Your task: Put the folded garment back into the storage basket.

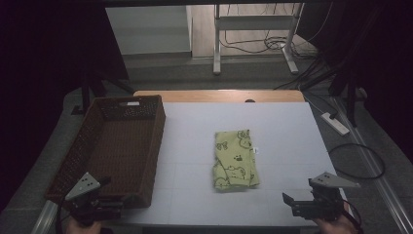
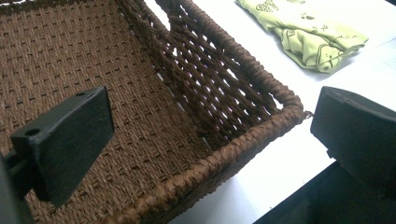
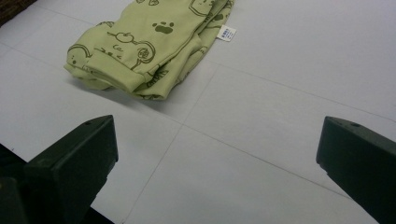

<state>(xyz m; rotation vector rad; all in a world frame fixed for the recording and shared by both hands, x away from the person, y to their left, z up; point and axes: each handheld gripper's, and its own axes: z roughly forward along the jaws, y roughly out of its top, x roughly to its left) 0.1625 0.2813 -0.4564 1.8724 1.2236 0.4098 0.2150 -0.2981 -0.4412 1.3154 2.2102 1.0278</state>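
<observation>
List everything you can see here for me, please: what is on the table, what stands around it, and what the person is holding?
Folded cloth: one, pale green with dark animal prints and a small white tag, middle of the table.
Basket: one, dark brown woven, nothing in it, left part of the table.
Table: one, white top with a wooden strip at the far edge.
Power strip: one, white, on the floor to the right of the table.
Metal frame: one, white, on the floor beyond the table, cables around it.
Left gripper: one, black, jaws open, at the basket's near corner.
Right gripper: one, black, jaws open, near right part of the table, apart from the cloth.
</observation>
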